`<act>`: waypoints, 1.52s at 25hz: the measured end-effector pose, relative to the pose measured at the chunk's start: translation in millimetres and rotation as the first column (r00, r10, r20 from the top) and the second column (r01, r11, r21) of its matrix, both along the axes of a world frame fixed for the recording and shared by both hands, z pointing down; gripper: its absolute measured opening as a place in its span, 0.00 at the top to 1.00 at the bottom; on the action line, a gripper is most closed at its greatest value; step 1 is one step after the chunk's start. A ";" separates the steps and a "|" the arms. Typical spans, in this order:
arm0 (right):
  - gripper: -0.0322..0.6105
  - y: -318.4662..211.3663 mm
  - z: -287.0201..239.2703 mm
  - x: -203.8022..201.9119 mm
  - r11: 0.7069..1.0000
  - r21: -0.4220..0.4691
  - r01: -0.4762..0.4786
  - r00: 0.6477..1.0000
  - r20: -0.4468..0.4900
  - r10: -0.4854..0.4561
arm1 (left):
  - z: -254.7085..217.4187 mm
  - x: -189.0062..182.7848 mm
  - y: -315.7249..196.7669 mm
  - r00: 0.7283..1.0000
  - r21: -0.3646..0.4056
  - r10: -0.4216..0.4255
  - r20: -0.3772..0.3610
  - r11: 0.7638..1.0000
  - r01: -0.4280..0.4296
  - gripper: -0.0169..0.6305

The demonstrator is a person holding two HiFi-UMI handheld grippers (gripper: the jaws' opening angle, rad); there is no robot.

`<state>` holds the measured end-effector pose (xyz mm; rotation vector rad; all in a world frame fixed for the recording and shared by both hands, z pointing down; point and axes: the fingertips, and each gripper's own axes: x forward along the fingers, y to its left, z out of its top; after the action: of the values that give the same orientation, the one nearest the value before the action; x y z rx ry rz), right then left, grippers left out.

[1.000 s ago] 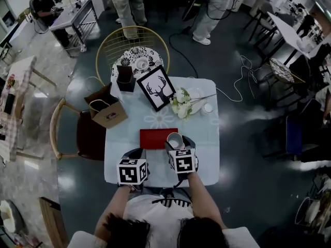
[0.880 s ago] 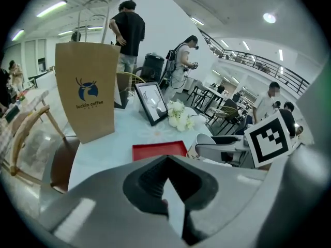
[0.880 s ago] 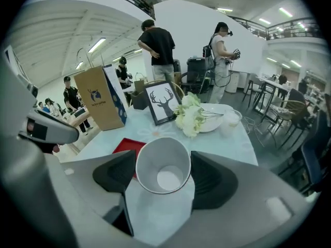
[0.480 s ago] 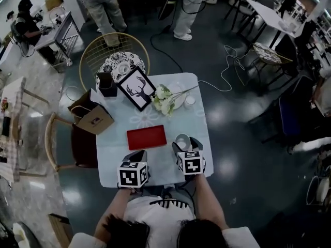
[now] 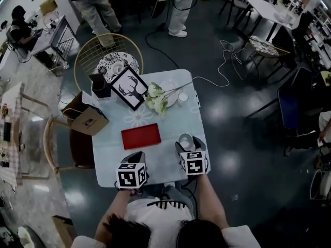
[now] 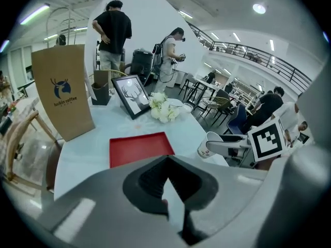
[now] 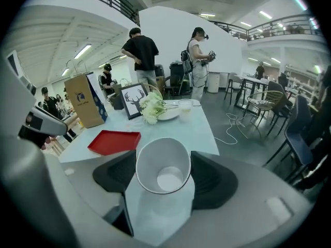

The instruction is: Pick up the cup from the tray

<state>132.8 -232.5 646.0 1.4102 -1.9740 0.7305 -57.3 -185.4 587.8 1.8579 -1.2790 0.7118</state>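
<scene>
A white paper cup (image 5: 185,138) hangs just above the pale blue table (image 5: 170,119), to the right of the red tray (image 5: 140,136) and clear of it. My right gripper (image 5: 187,144) is shut on the cup. In the right gripper view the empty cup (image 7: 158,156) sits tilted between the dark pads, its mouth toward the camera, and the tray (image 7: 115,141) lies to the left. My left gripper (image 5: 135,158) hovers near the table's front edge, shut and holding nothing. Its own view shows the bare tray (image 6: 140,149) ahead and the held cup (image 6: 208,144) at right.
At the table's far end are a brown paper bag (image 5: 89,122), a framed deer picture (image 5: 128,88), white flowers (image 5: 155,101) and a plate with a small cup (image 5: 182,97). A wire chair (image 5: 106,56) stands behind. People stand farther back.
My right gripper has carried the cup to the right, from the tray's right edge to a spot beside the tray. The left gripper has held still.
</scene>
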 end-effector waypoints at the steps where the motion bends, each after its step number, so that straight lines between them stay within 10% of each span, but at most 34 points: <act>1: 0.39 -0.3 0.2 0.6 1.000 0.014 -0.005 1.000 0.010 0.005 | -0.3 -0.5 0.6 1.000 0.002 -0.005 0.001 1.000 0.005 0.97; 22: 0.34 4.4 11.8 -0.7 0.997 0.072 -0.036 0.998 0.054 0.033 | 0.6 0.1 11.0 1.000 0.015 -0.004 0.031 1.000 0.003 0.97; 38: 0.43 14.1 -85.2 -7.7 0.955 0.290 -0.070 0.996 0.082 0.048 | -10.1 22.1 13.9 1.000 0.058 0.012 0.000 0.998 -0.012 0.97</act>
<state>125.1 -218.4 560.8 1.6398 -2.1748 0.5374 -35.2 -171.6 577.8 1.9140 -1.3015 0.6875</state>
